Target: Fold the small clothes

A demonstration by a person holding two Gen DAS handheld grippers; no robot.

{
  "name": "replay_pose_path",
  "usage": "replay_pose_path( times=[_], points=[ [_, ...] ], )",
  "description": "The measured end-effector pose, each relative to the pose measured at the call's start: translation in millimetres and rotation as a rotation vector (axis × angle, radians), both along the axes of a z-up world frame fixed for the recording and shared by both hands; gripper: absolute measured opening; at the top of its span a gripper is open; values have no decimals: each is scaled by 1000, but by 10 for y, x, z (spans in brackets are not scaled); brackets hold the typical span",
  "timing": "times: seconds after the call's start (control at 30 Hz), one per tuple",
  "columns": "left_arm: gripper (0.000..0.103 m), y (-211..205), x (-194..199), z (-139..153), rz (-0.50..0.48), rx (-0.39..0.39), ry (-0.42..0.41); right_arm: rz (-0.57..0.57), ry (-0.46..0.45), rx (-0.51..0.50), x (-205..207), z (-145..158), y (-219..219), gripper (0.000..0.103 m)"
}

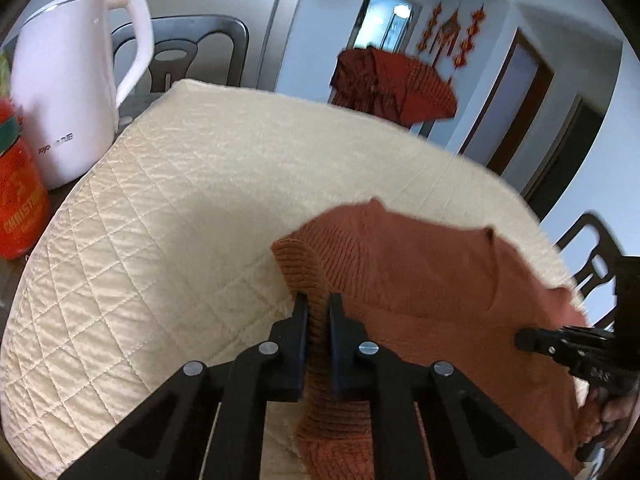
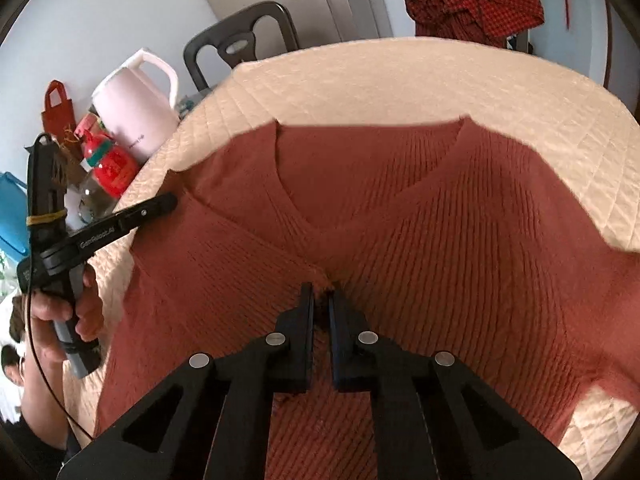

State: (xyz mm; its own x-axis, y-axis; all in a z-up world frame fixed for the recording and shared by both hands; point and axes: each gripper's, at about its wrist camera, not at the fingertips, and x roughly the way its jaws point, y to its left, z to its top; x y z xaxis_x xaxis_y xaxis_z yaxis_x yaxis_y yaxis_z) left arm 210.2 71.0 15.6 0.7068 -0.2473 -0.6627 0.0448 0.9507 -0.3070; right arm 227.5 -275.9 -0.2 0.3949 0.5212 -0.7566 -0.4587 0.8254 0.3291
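A rust-orange ribbed V-neck sweater (image 2: 420,208) lies spread on a cream quilted table cover (image 2: 400,76), neckline toward the far side. My left gripper (image 1: 319,300) is shut on the sweater's ribbed cuff (image 1: 304,276), holding it lifted off the cover. My right gripper (image 2: 320,294) is shut on a pinch of sweater fabric just below the V of the neckline. The left gripper also shows at the left of the right wrist view (image 2: 120,224), and the right gripper at the right edge of the left wrist view (image 1: 568,344).
A white kettle (image 1: 68,92) and a red Christmas tin (image 1: 20,200) stand at the cover's left edge. Dark chairs (image 2: 240,48) stand behind the table; one carries red clothes (image 1: 392,84). A red bag (image 2: 58,114) and a blue object (image 2: 12,216) sit far left.
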Motion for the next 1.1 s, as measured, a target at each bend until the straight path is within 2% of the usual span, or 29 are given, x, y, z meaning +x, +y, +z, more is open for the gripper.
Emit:
replay_pose_path(
  times=[0.1, 0.17, 0.23, 0.27, 0.33, 0.5, 0.57, 0.63, 0.73, 0.8, 0.83, 0.87, 1.0, 1.1],
  points=[
    [11, 80, 13, -2, 21, -41, -19, -23, -49, 51, 125, 178, -29, 4],
    [11, 134, 34, -49, 30, -76, -3, -26, -56, 70, 246, 196, -22, 4],
    [11, 145, 93, -135, 32, -89, 36, -21, -28, 54, 392, 104, 25, 4],
    [12, 146, 116, -166, 34, -92, 54, -15, 16, 47, 481, 2, 42, 4],
    [15, 168, 105, -158, 52, -96, 54, -43, 67, 17, 558, -114, 32, 5],
    [16, 284, -4, 19, 116, -72, -12, -52, 31, 52, 393, -10, -124, 10],
    [22, 243, 3, 78, 89, -90, -18, -50, 28, 61, 335, 25, -135, 10],
    [23, 100, -17, 114, 27, -95, -26, -27, 15, 73, 264, 62, -107, 10],
    [23, -148, -54, 68, -65, -42, -7, 21, 10, 49, 172, 26, -11, 10],
    [23, -254, 1, -84, -71, 46, 83, 43, 43, -25, 160, -102, 70, 10],
    [23, -278, 11, -133, -71, 79, 100, 49, 41, -27, 149, -134, 59, 10],
    [23, -293, -27, -109, -73, 96, 69, 47, 43, -23, 139, -124, 30, 10],
    [23, -285, -132, 0, -45, 129, 64, 35, 10, -54, 54, -26, -27, 10],
    [23, -336, -185, 81, -57, 126, 30, 49, -10, -13, 41, 35, -11, 10]
  ],
)
